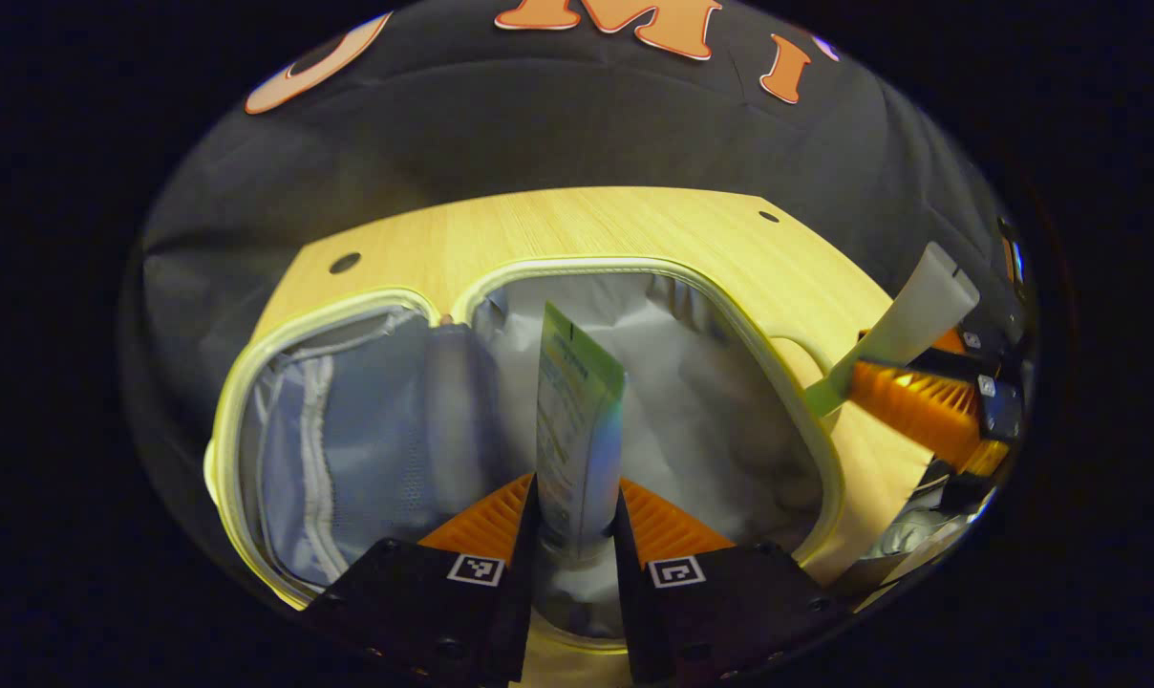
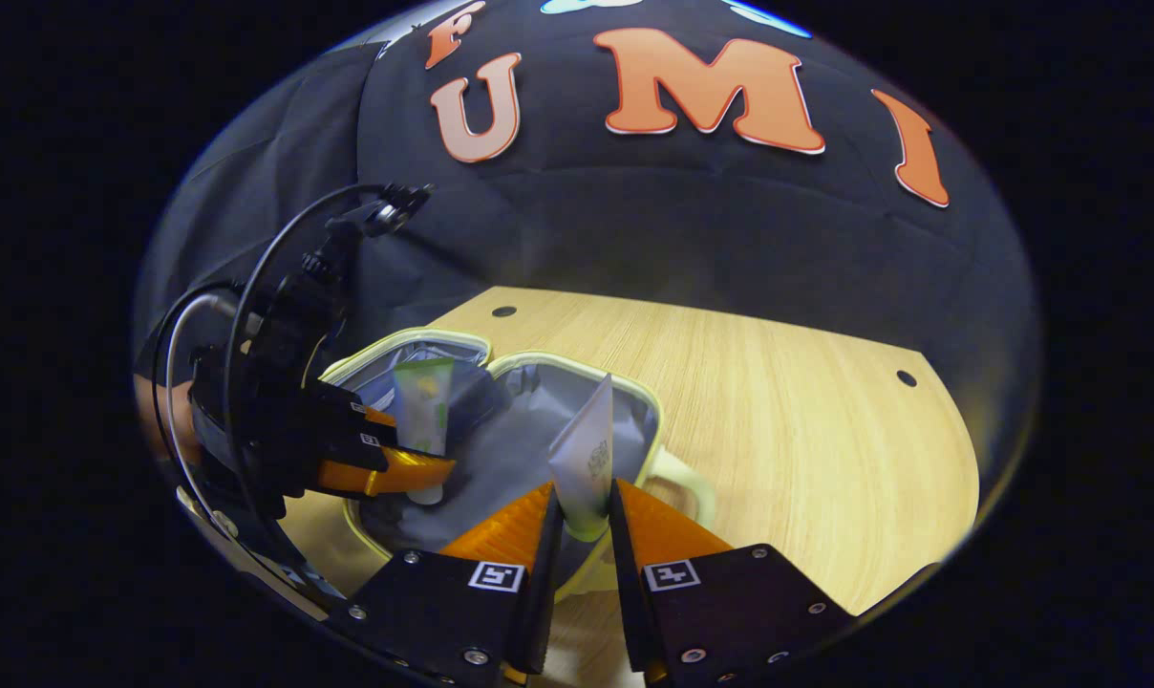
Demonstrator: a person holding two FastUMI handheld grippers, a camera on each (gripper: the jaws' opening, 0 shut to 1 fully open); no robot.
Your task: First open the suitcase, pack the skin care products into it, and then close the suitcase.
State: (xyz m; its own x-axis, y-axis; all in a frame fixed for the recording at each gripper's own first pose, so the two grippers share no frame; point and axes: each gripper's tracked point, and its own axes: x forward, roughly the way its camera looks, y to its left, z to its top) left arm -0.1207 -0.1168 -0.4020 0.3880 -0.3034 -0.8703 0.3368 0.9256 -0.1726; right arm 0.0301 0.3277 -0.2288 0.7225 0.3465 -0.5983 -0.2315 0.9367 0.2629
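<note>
Suitcase [image 1: 252,382], a small soft case with a pale yellow-green rim and grey fabric lining, lies spread open in two halves on the light wood-grain bench [image 1: 577,229]. Packing is in hand: the left hand-held gripper [image 1: 577,535] pinches a flat green-and-white tube [image 1: 577,420] upright above the right half, and the right hand-held gripper [image 2: 585,521] pinches a pale tube [image 2: 587,449] over the case's near right edge. Next, I judge, each tube must be lowered onto the crinkled lining and released.
</note>
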